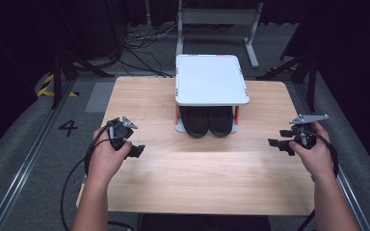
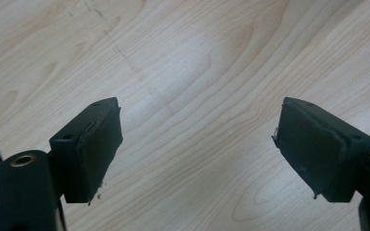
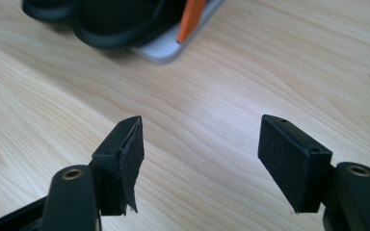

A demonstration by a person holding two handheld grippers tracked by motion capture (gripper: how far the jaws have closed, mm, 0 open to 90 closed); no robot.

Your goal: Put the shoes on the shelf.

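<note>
A small white rack [image 1: 211, 79] with orange posts stands at the middle back of the wooden table [image 1: 197, 178]. A pair of black shoes [image 1: 207, 122] sits side by side on its lower level, toes toward me. My left gripper [image 1: 137, 150] hovers over the table's left part, well left of the rack, open with only bare wood between its pads [image 2: 197, 144]. My right gripper [image 1: 275, 139] is at the right side, pointing left toward the rack, open and empty [image 3: 200, 154]. In the right gripper view the shoes [image 3: 115, 19] and one orange post [image 3: 190, 19] lie ahead.
Beyond the table stands a grey metal frame [image 1: 217, 19], with cables [image 1: 139, 43] on the floor beside it. A floor mark "4" [image 1: 68, 127] lies to the left. Bare tabletop stretches in front of the rack and between my hands.
</note>
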